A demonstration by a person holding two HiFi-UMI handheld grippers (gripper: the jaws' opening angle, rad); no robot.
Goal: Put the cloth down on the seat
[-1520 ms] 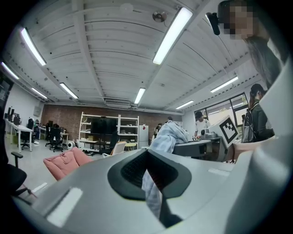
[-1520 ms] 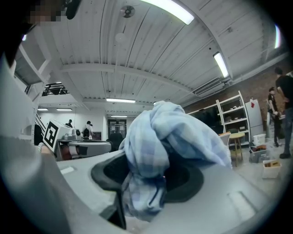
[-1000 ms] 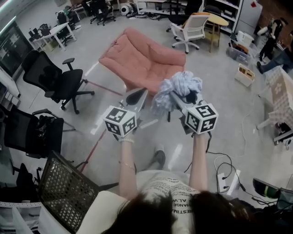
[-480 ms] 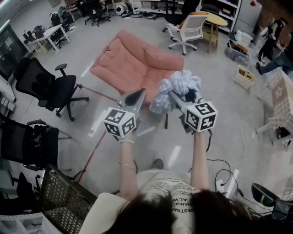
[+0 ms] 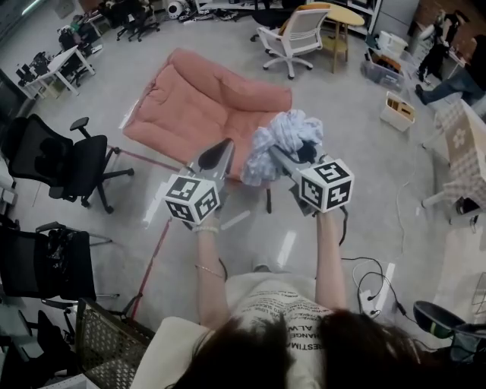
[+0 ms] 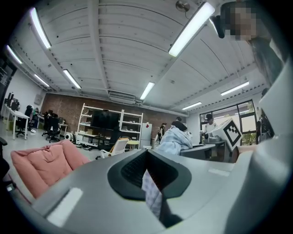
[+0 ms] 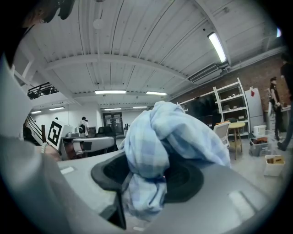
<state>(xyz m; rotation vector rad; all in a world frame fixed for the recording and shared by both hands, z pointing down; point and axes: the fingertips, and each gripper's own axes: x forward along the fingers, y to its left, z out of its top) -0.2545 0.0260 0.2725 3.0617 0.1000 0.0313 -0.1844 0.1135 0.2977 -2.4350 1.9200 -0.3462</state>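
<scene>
Carrying the bunched checked cloth in the right claw, jaws wide but clamped on it, short of the pink chair. Left claw is closed, empty; placing not yet done.

Cloth up before the near right edge of the seat; chair left of the seat, second chair and counter behind it

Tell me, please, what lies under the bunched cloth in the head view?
The right tongs, clamped on the cloth, and below them the pink seat's front edge and grey floor. The tongs' tips and part of the seat are covered.
</scene>
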